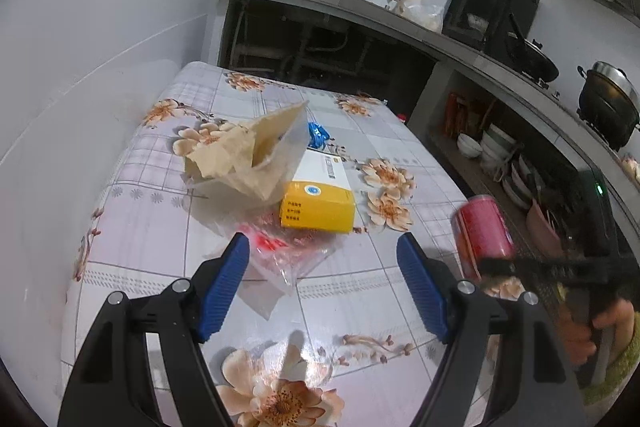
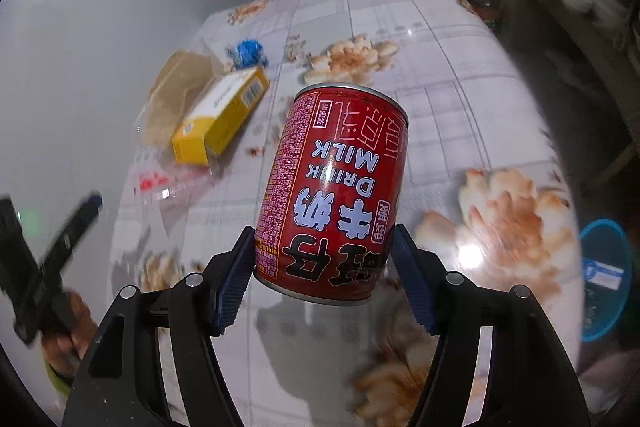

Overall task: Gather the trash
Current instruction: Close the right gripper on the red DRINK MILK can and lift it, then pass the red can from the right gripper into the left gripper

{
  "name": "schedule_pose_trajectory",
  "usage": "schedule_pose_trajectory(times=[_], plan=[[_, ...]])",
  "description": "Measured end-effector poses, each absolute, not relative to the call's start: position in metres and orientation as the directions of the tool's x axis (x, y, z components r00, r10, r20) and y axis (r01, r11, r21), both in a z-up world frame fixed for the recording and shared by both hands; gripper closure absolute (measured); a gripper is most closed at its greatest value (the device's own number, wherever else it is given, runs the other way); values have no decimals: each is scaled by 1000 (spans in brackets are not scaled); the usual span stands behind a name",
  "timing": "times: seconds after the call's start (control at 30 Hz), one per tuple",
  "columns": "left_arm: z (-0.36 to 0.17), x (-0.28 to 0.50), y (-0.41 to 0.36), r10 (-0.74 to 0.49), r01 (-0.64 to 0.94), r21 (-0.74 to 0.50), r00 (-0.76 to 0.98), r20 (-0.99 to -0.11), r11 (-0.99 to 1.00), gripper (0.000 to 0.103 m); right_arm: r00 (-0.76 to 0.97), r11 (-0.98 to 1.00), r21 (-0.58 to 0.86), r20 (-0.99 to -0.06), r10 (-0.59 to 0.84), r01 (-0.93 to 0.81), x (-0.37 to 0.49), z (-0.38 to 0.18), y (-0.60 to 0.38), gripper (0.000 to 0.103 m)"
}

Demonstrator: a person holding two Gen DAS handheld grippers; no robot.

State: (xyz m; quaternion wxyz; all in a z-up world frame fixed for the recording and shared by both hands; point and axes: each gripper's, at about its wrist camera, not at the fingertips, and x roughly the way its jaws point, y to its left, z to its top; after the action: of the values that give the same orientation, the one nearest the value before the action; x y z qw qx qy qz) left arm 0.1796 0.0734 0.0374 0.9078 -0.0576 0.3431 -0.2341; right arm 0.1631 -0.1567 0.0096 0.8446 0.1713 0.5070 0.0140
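Taking the yellow box point(image 1: 318, 207) as the landmark and going left to right: a crumpled brown paper bag point(image 1: 244, 157) lies against the box's left side, and a small blue wrapper point(image 1: 318, 135) sits just beyond the box's far end. A clear plastic wrapper with red print point(image 1: 280, 251) lies just in front of the box, on the flowered tablecloth point(image 1: 360, 299). The left gripper point(image 1: 322, 283) hangs over that wrapper, jaws spread wide with nothing gripped. Well to the right of the box, the right gripper point(image 2: 322, 267) grips a red milk drink can point(image 2: 336, 195); both blue pads press its sides near one end, the can tilted and lifted clear of the tablecloth. Farther right, past the table edge, stands a blue bin point(image 2: 606, 279).
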Motion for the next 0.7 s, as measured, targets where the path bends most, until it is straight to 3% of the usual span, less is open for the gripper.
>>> schedule_pose_trajectory(times=[0.2, 0.37, 0.53, 0.7], plan=[[38, 174, 65, -518, 424, -304, 619, -591, 853, 29, 422, 864, 480, -821, 383, 150, 147, 0, -167, 39], [26, 147, 39, -602, 525, -330, 520, -605, 785, 29, 325, 898, 424, -871, 367, 122, 146, -2, -157, 39], [17, 103, 6, -664, 679, -261, 437, -607, 686, 29, 189, 674, 694, -719, 669, 254, 151, -24, -167, 39], [19, 71, -13, -687, 775, -172, 405, -604, 608, 29, 123, 523, 745, -615, 779, 415, 157, -43, -163, 39]])
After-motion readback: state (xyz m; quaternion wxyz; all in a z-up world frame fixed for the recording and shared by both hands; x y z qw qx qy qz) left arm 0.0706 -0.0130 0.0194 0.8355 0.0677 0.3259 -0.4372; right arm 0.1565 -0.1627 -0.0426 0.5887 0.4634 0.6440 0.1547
